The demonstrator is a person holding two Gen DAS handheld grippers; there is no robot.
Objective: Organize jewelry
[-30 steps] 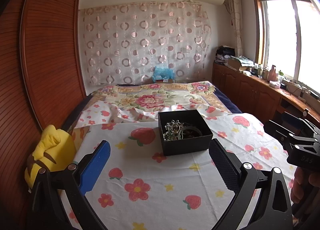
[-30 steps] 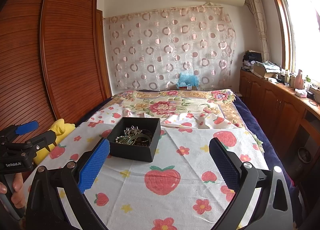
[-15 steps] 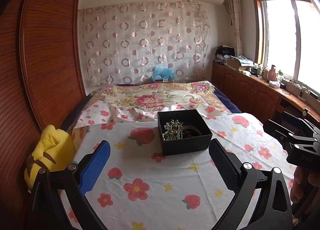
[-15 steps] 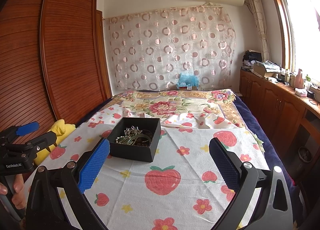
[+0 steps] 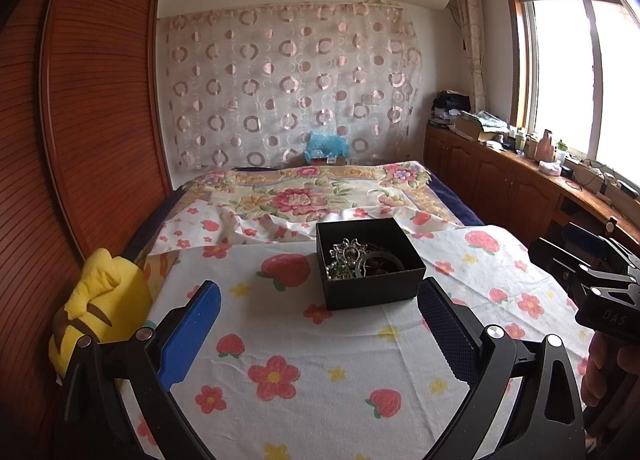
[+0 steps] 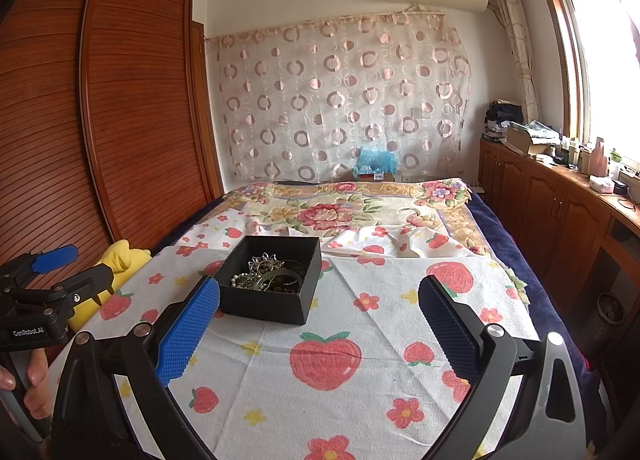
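A black open box (image 5: 370, 262) stands on the strawberry-print cloth (image 5: 304, 344) on the bed; it also shows in the right wrist view (image 6: 272, 280). Inside lies a tangle of jewelry (image 5: 352, 258), silver pieces, beads and a greenish bangle, seen in the right wrist view too (image 6: 266, 274). My left gripper (image 5: 318, 316) is open and empty, held above the cloth just short of the box. My right gripper (image 6: 318, 318) is open and empty, with the box just beyond its left fingertip. Each gripper shows at the other view's edge.
A yellow plush toy (image 5: 96, 308) lies at the bed's left edge by the wooden wardrobe (image 5: 80, 120). A floral quilt (image 5: 304, 196) covers the far half of the bed. Wooden cabinets (image 6: 560, 220) with clutter run along the right under the window.
Both grippers have stayed nearly still; the box appears very slightly closer in the left wrist view. Nothing was taken hold of or let go.
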